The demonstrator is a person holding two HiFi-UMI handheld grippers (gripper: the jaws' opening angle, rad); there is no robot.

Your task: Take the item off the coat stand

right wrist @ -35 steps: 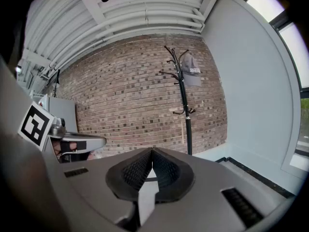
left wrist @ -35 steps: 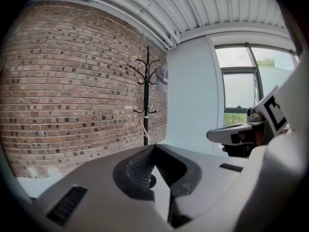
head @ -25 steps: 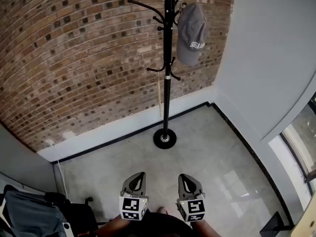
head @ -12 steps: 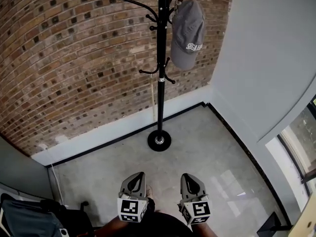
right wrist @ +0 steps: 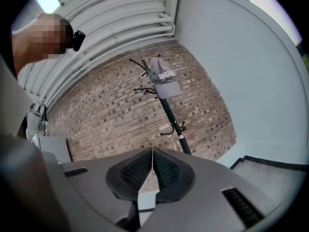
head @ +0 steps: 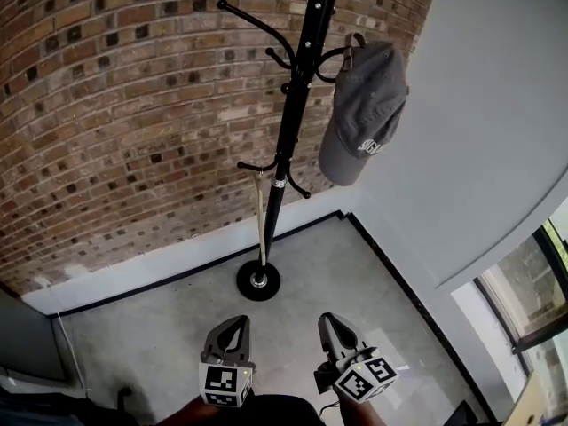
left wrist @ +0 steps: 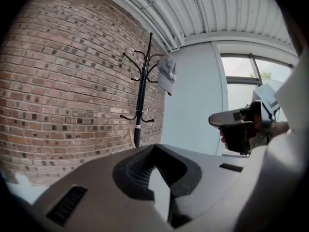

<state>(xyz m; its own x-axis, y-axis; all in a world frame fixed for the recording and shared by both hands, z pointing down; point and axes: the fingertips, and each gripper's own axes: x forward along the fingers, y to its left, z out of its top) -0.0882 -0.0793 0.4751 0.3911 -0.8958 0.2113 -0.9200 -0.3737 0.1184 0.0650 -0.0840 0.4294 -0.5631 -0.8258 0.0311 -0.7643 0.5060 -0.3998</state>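
Note:
A black coat stand (head: 282, 162) rises from a round base (head: 258, 280) in the corner by the brick wall. A grey cap (head: 364, 114) hangs from one of its upper right hooks. My left gripper (head: 234, 322) and right gripper (head: 329, 319) are low in the head view, side by side, well short of the stand, both shut and holding nothing. The left gripper view shows the stand (left wrist: 141, 98) and the cap (left wrist: 167, 74) far ahead, beyond the shut left gripper (left wrist: 155, 145). In the right gripper view the cap (right wrist: 164, 78) hangs above my shut right gripper (right wrist: 152, 150).
A brick wall (head: 133, 122) runs behind the stand and a plain grey wall (head: 479, 131) closes the right side. A thin pale stick (head: 258, 211) leans beside the pole. The floor (head: 355, 264) is grey concrete. A window (head: 524, 291) sits low on the right.
The head view has come closer to the stand, so the cap and the pole look larger and tilted. Both grippers stay low and shut; the right one has turned slightly.

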